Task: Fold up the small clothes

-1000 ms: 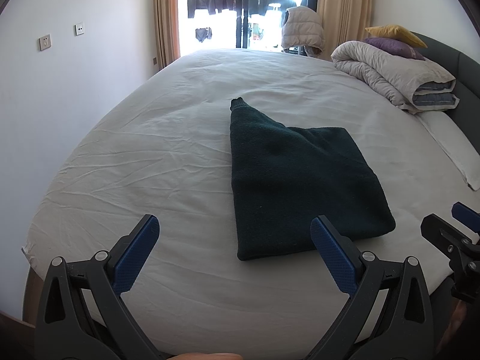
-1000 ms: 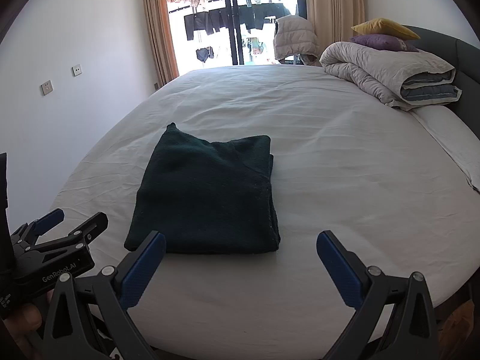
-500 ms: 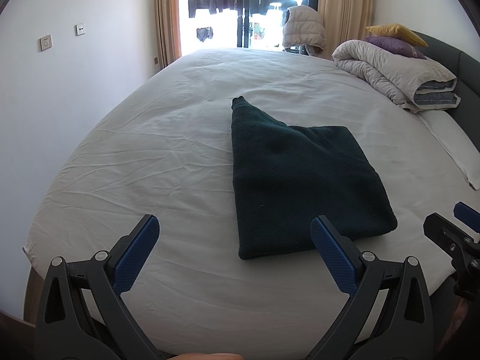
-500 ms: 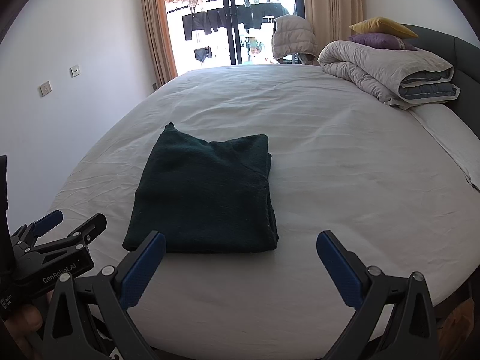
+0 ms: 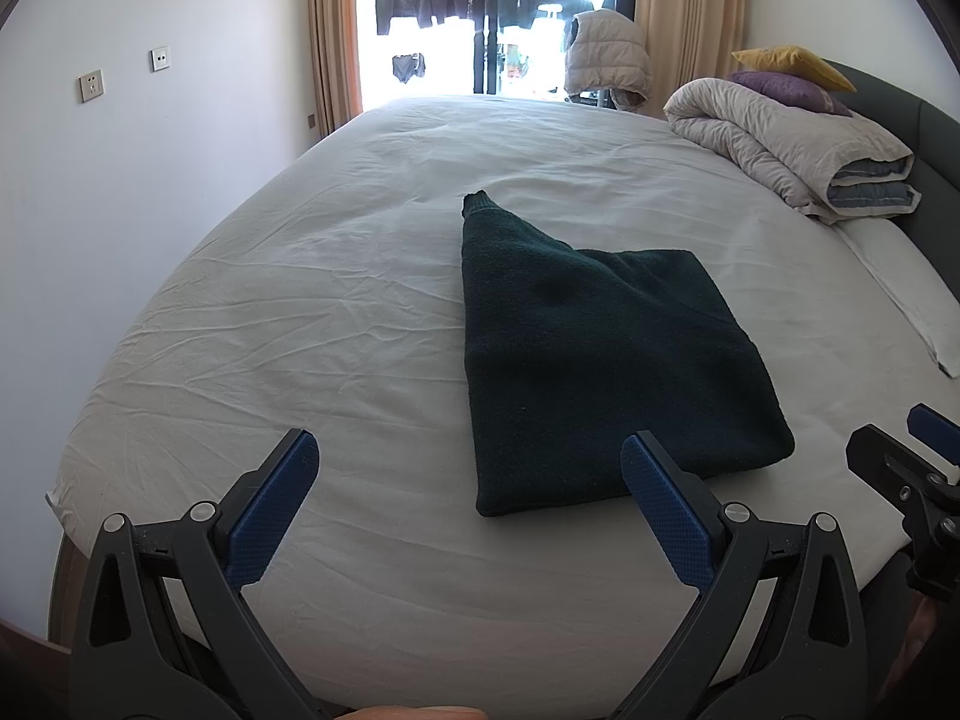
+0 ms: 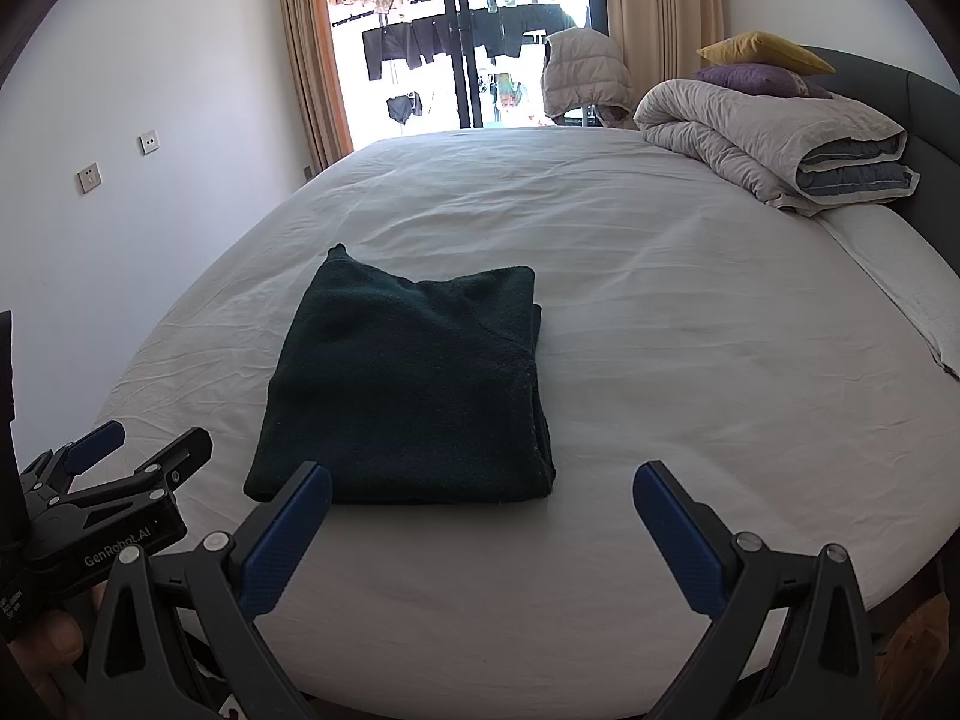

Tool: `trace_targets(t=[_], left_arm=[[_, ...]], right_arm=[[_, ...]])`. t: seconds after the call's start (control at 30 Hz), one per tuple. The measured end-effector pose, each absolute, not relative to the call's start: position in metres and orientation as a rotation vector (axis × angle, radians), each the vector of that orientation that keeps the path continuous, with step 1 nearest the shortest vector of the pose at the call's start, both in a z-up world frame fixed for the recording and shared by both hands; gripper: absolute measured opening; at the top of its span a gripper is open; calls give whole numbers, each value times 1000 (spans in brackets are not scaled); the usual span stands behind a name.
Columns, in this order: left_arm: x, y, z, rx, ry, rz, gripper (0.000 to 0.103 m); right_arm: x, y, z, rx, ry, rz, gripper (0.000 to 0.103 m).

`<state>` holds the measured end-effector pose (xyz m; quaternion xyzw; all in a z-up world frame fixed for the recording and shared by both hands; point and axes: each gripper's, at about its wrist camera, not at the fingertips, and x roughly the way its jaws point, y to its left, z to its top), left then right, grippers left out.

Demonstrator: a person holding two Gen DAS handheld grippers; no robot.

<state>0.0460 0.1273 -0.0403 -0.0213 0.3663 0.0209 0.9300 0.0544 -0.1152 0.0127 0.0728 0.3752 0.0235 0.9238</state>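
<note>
Already folded into a neat square, lying flat near the middle of the bed: the garment, probably left so to stay tidy. Held back at the near edge, well apart from it, wide open and empty, as if done: left gripper and right gripper.

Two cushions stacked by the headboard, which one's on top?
The yellow cushion is on top; the purple cushion lies under it, resting on the folded duvet.
</note>
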Motion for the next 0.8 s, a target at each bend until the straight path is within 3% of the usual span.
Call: trace_targets(t=[0.8], left_arm=[[46, 129, -42, -43, 753, 48, 103]], right_arm=[[53, -115, 13, 158, 776, 46, 103]])
